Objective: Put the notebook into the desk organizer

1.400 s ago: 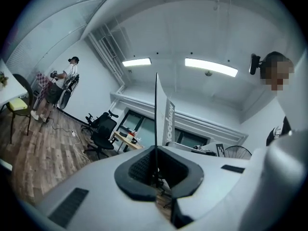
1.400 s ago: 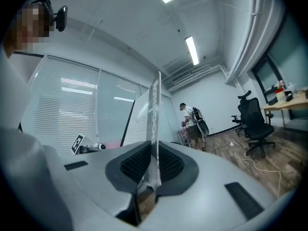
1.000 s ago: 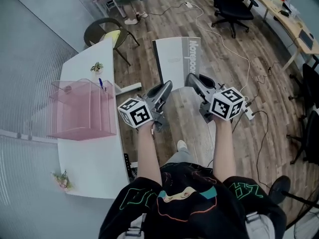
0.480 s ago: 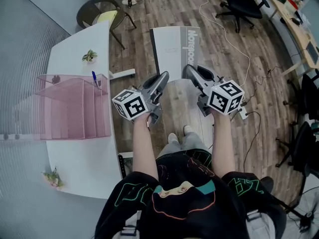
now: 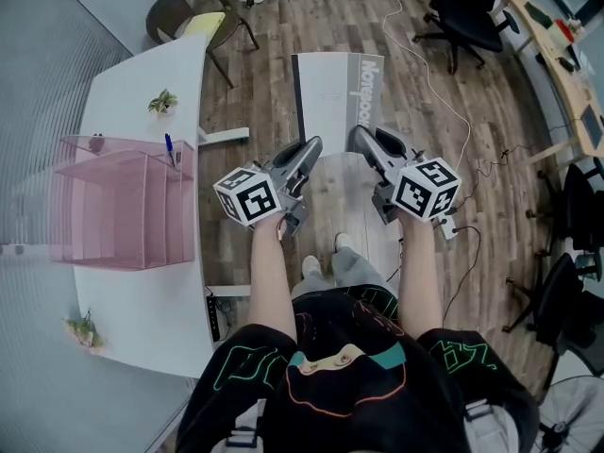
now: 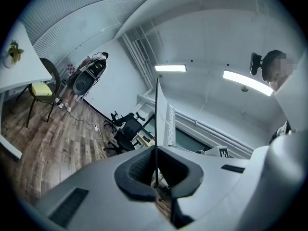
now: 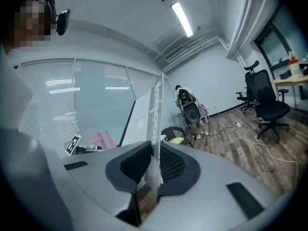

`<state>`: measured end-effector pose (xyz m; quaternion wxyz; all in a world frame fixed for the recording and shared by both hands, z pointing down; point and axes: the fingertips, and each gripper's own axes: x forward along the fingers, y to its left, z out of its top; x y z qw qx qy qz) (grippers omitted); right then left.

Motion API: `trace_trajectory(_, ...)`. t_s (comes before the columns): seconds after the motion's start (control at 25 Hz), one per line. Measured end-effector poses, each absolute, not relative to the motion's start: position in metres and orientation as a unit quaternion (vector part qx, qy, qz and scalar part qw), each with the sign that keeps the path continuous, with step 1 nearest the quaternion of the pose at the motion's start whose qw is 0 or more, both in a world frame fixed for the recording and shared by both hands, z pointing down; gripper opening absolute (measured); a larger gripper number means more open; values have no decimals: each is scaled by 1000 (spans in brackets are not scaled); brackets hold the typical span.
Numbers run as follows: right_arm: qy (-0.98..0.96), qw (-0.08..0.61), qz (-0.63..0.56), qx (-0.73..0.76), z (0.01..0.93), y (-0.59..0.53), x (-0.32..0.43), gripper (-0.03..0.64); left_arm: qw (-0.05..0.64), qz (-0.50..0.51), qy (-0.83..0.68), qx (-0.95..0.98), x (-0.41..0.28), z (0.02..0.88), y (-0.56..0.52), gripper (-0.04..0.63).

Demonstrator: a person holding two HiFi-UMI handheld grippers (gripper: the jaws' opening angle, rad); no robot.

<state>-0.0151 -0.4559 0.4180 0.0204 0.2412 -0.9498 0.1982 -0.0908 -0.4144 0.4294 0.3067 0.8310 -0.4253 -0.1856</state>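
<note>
We hold the notebook between both tools, out over the wooden floor and clear of the table's right edge. The left gripper is clamped on the notebook's near edge at its left, and the right gripper is clamped on that edge at its right. In each gripper view the cover runs edge-on between pads that are closed against it. The notebook lies roughly flat, with the printed strip along its right side.

The pink desk organizer stands against the tabletop's left edge, about midway along it and well apart from the notebook. A blue pen stands at its far right corner, and a small plant sits beyond it towards the table's far end.

The step in hand looks like the carry across to the organizer. To do it well, we should:

- Swing both tools left together, so the cover neither bends nor slips.
- Turn the notebook onto its edge before it reaches the mesh.
- Line it up parallel with the dividers and pick a slot away from the pen.
- Lower it straight down and let go only once it rests on the bottom.

We cannot count the slots through the mesh.
</note>
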Motion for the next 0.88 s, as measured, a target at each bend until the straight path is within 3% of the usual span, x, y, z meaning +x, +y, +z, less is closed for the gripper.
trace_trajectory(0.32,-956,45,207,204,431,-463,-28,26,320,-211,-452,805,-99,443,-414,3)
trace_trajectory(0.88,-971,106,205,61,453,-441,-115,32,316,-277,-563,712,-165,465,-370,3)
